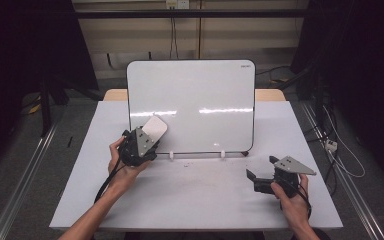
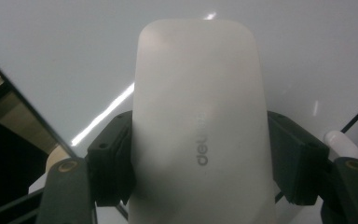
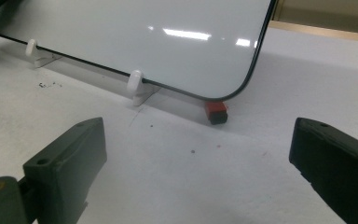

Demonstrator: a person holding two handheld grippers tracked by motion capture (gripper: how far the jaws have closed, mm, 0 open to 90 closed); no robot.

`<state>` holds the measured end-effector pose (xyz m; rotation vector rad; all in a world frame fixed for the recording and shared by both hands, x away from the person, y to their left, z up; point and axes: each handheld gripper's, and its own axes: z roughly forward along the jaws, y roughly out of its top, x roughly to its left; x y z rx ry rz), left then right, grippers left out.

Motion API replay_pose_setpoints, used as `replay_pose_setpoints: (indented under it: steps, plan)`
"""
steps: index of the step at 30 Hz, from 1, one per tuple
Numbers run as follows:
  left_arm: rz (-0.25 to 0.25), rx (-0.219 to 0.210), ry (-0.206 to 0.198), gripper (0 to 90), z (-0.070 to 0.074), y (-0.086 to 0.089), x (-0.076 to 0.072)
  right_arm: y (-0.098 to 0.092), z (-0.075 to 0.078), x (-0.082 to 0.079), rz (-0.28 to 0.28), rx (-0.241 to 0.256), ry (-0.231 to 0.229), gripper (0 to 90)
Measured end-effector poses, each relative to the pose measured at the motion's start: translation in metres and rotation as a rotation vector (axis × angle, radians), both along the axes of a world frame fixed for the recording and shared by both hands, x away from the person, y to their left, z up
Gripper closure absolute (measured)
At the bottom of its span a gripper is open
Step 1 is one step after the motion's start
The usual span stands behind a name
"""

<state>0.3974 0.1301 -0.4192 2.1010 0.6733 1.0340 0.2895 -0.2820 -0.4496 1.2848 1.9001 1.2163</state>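
Left claw [image 1: 149, 136] clamped on white eraser [image 2: 200, 130], jaws pressing both long sides; grey "deli" lettering on eraser top. Eraser held against lower left corner of whiteboard [image 1: 195, 95], pad side toward board surface. Whiteboard propped upright on desk [image 1: 195, 200], leaning back, bottom edge seated in two small white clips [image 3: 135, 84]. Small red-and-black piece [image 3: 216, 112] under board's lower right corner. Right claw [image 1: 252, 176] spread wide, holding nothing, low over desk, near board's right corner.

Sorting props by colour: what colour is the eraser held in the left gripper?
White, with faint grey lettering; the eraser shows best in the left gripper view.
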Motion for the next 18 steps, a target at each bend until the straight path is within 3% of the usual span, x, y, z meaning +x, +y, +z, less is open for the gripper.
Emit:
replay_pose_setpoints:
  steps: [8,18]
  plan:
    - [0.014,0.027,0.003,31.1,-0.0077,-0.0016,0.0040,-0.0011,0.0000,-0.0007,0.001,0.000,-0.002,4.3]
    - [0.011,0.007,0.030,30.4,-0.0063,0.0006,0.0045,-0.0001,0.0001,-0.0006,0.001,0.001,0.001,4.3]
